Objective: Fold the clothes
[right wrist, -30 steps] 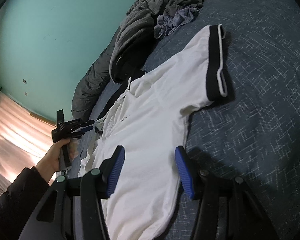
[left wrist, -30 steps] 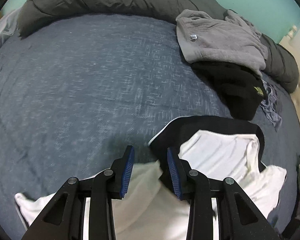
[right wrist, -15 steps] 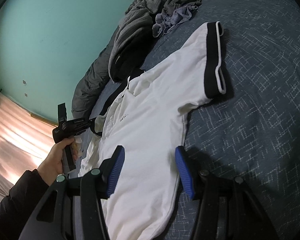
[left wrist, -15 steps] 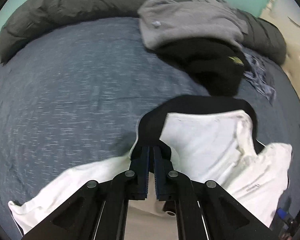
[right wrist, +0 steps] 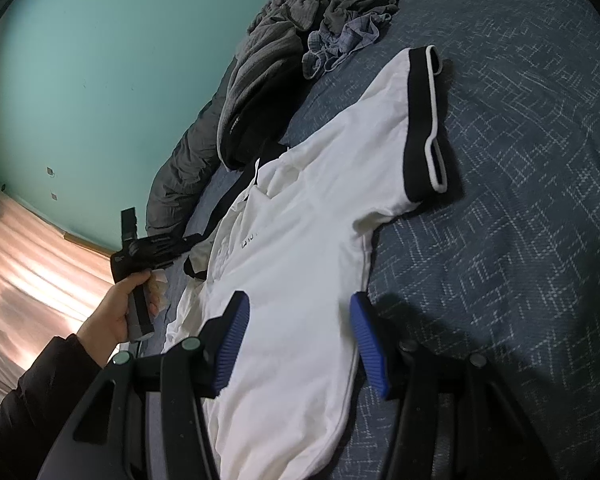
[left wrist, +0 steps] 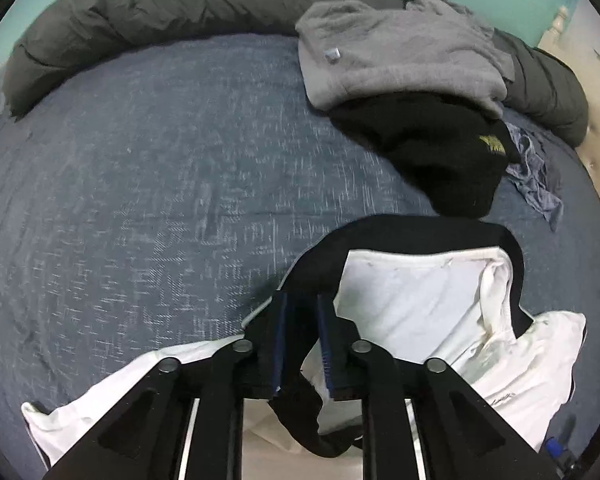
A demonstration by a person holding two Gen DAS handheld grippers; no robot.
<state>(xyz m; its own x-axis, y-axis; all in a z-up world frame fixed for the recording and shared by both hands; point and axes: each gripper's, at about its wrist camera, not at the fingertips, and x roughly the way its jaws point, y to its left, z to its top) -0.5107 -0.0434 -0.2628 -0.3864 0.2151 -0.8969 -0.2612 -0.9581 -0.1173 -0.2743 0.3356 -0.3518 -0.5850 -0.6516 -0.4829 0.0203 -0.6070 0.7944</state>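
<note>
A white shirt [right wrist: 300, 248] with black trim lies flat on the bed [right wrist: 520, 240]. In the right wrist view its long side runs from the bottom of the picture up toward the pile of clothes [right wrist: 268, 80] by the green wall [right wrist: 100, 80]. One short sleeve [right wrist: 424, 120] with a black band sticks out to the right.

The left gripper [left wrist: 302, 344] is at the shirt's black sleeve band [left wrist: 296, 360]. Its jaws have just been opening a little, and the black cloth is between them. I cannot tell if the pads press on it. A hand [right wrist: 120, 312] holds this gripper.

The right gripper [right wrist: 300, 344] hovers over the shirt's lower part. Its jaws stand apart and hold nothing.
</note>
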